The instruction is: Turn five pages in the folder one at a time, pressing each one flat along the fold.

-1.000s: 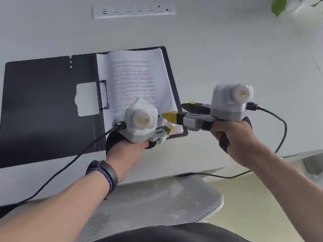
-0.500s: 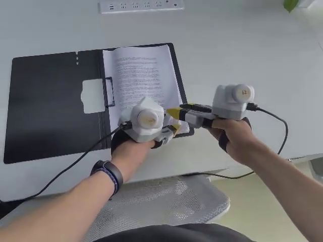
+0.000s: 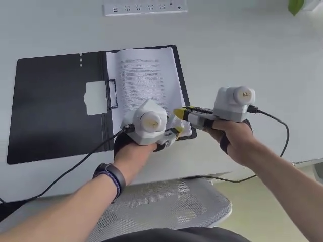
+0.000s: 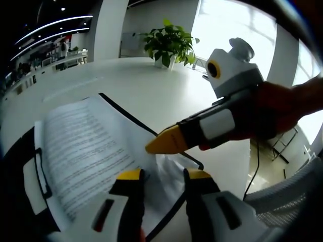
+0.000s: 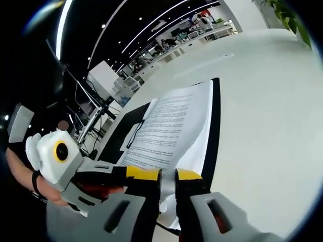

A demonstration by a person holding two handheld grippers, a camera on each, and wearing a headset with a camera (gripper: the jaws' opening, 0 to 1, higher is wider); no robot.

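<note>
A black folder (image 3: 50, 111) lies open on the white desk, with a stack of printed pages (image 3: 144, 80) on its right half. Both grippers meet at the pages' near right corner. My right gripper (image 3: 179, 113) comes in from the right, its yellow tips pressed together on the lifted, crumpled corner of the top page (image 4: 166, 165). In the right gripper view the page (image 5: 171, 126) runs down between the nearly closed jaws of the right gripper (image 5: 168, 175). My left gripper (image 4: 164, 176) sits just below that corner, its jaws apart, with the right gripper (image 4: 162, 143) straight ahead of it.
A white power strip (image 3: 145, 7) lies at the desk's far edge. A potted plant (image 4: 169, 43) stands on the desk further off. A mesh chair seat (image 3: 166, 201) sits below the desk's front edge. Cables trail from both grippers.
The head view has shifted, so the folder sits a little further right and lower. Both grippers stay at the pages' near right corner, hardly moved relative to it.
</note>
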